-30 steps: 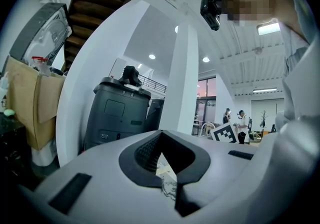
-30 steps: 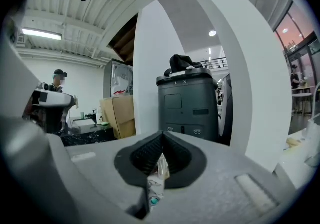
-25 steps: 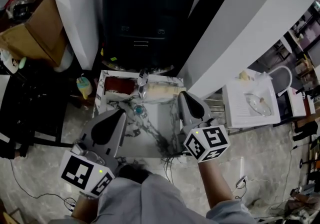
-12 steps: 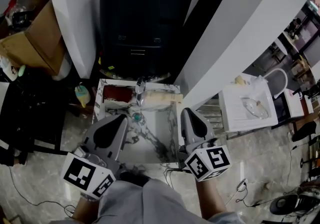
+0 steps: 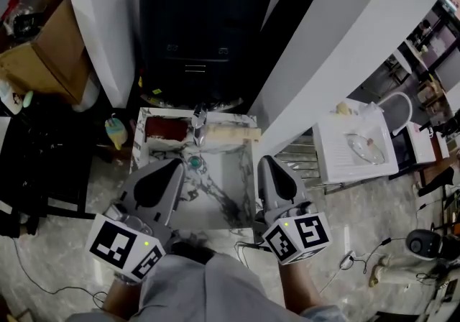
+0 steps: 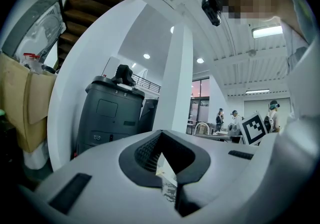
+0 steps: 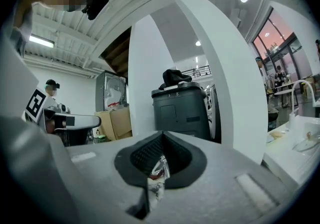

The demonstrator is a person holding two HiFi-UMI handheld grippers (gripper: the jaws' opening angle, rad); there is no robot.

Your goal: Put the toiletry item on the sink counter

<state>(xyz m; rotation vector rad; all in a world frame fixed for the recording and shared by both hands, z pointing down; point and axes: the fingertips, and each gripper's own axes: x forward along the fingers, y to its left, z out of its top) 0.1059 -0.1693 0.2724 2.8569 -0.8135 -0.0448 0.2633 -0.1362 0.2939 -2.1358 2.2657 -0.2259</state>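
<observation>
Head view: my left gripper (image 5: 171, 169) and right gripper (image 5: 267, 166) hang over the marble sink counter (image 5: 253, 142). A cream toiletry item (image 5: 230, 134) lies well ahead of the jaws, beside the faucet (image 5: 199, 121).

Left gripper view: jaws clenched, holding nothing.

Right gripper view: likewise clenched on nothing.

At lower centre the left claw (image 6: 161, 135) sits closed; behind it, a grey bin (image 6: 111, 113) left of centre, a white pillar (image 6: 178, 83) mid-frame.
</observation>
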